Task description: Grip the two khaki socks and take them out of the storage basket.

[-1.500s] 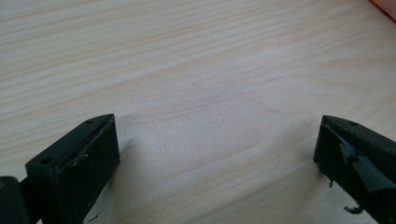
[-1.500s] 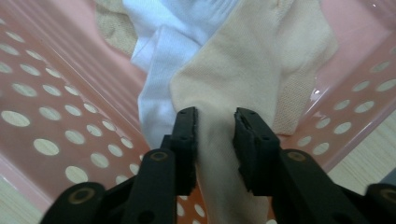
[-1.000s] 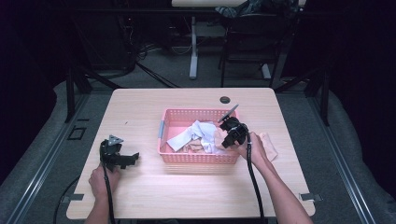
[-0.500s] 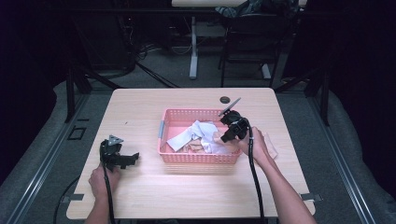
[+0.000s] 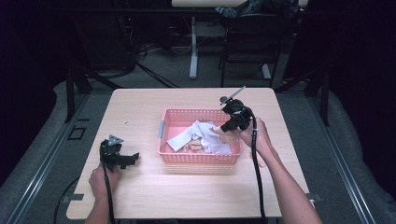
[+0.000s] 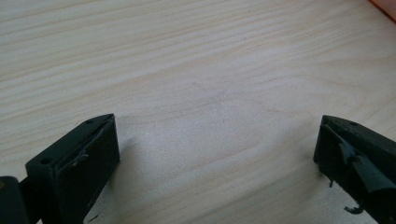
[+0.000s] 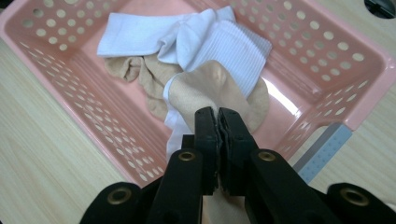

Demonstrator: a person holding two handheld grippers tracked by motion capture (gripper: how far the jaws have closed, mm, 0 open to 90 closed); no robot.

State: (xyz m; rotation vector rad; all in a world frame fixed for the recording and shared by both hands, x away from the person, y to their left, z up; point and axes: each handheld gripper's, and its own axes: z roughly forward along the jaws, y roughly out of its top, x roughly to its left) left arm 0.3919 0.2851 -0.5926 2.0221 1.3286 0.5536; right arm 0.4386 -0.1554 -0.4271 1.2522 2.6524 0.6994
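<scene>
The right claw [image 7: 218, 116] is clenched on a tan sock [image 7: 205, 93], seemingly draped over the pink basket [image 7: 336, 70].

No readable text, label, brand, number or sign appears on anything here.

1. We see a tan sock [image 7: 205, 91] pinched between the right gripper's [image 7: 217, 116] closed jaws, draping down into the pink basket [image 7: 322, 56].
2. Its free end rests on white socks [image 7: 187, 37] and another tan sock [image 7: 140, 74] piled inside.
</scene>
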